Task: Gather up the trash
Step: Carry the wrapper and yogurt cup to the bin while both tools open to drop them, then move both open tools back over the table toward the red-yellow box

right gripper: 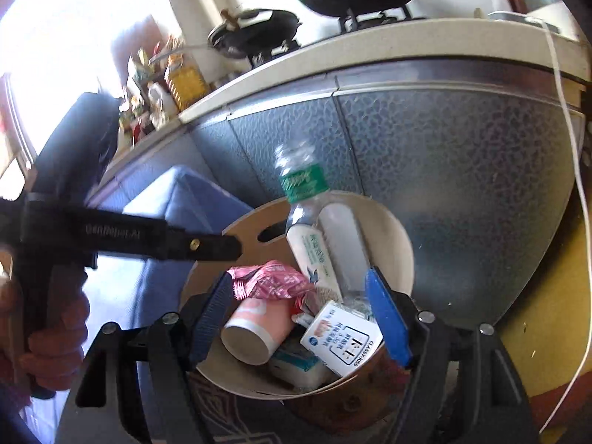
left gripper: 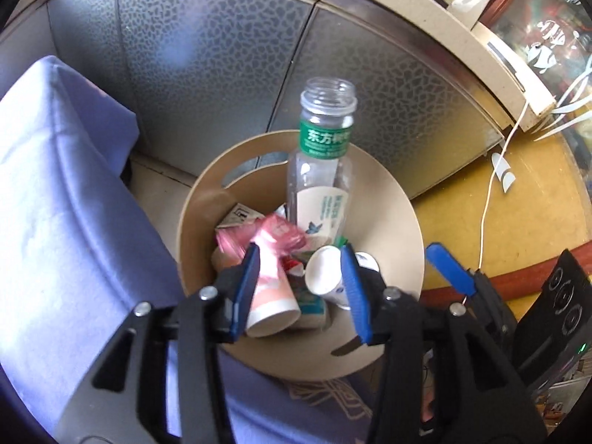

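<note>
Both grippers hang over the beige bin (left gripper: 392, 229) — left gripper (left gripper: 301, 288) and right gripper (right gripper: 303, 318) gaping, nothing pinched. Clear bottle (left gripper: 322, 170) leans inside among cups.

blue cloth (left gripper: 55, 185) left | grey cabinet doors (left gripper: 207, 59) behind | white cable (left gripper: 488, 199) on yellow floor (left gripper: 518, 192)

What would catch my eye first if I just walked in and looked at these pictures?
Probably the tall clear plastic bottle with no cap and a green label, standing out of a round beige bin. Around its foot lie a crumpled pink wrapper and paper cups, and both blue-padded grippers, left gripper and right gripper, hang open above the bin.
</note>
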A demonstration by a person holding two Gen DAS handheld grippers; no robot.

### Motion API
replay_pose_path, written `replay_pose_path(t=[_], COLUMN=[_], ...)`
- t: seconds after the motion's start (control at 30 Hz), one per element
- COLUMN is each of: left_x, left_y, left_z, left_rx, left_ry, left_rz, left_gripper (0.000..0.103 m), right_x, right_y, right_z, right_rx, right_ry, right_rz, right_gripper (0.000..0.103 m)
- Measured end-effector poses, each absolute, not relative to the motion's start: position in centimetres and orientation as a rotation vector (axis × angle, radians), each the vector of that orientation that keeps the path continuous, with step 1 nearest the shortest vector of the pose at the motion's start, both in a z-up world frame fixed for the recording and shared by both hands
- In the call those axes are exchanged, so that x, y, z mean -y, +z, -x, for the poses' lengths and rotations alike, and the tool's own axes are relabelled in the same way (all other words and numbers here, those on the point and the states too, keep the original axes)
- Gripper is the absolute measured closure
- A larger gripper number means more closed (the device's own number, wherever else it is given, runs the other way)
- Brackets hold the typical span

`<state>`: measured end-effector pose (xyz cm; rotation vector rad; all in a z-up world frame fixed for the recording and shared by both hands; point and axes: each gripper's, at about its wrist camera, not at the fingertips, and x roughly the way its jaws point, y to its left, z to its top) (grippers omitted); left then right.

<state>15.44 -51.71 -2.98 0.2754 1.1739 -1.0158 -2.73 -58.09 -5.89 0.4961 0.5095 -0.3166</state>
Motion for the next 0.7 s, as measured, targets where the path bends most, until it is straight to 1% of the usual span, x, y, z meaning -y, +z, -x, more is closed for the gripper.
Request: replay_pose_path(t=[0.2, 0.4, 0.7], left_x=[47.1, 41.5, 31.8], left_y=[0.3, 2.0, 3.9], left_z=[-12.9, -9.6, -8.3], left_rx=[-1.063, -0.928, -0.825], left_ry=[-1.015, -0.938, -0.800], left_rz=[-0.239, -0.277, -0.224], left_gripper=[0.061, 0.060, 0.060], right_x=[57.3, 55.2, 49.1], right_y=[-4.0, -3.0, -0.6], right_z=[4.7, 5.7, 5.3], right_rx=[-0.430, -0.424, -0.451], right_ry=[-0.318, -0.346, -0.277], right_rz=[-0.605, -0.711, -0.656], right_gripper=[0.030, 0.030, 0.030])
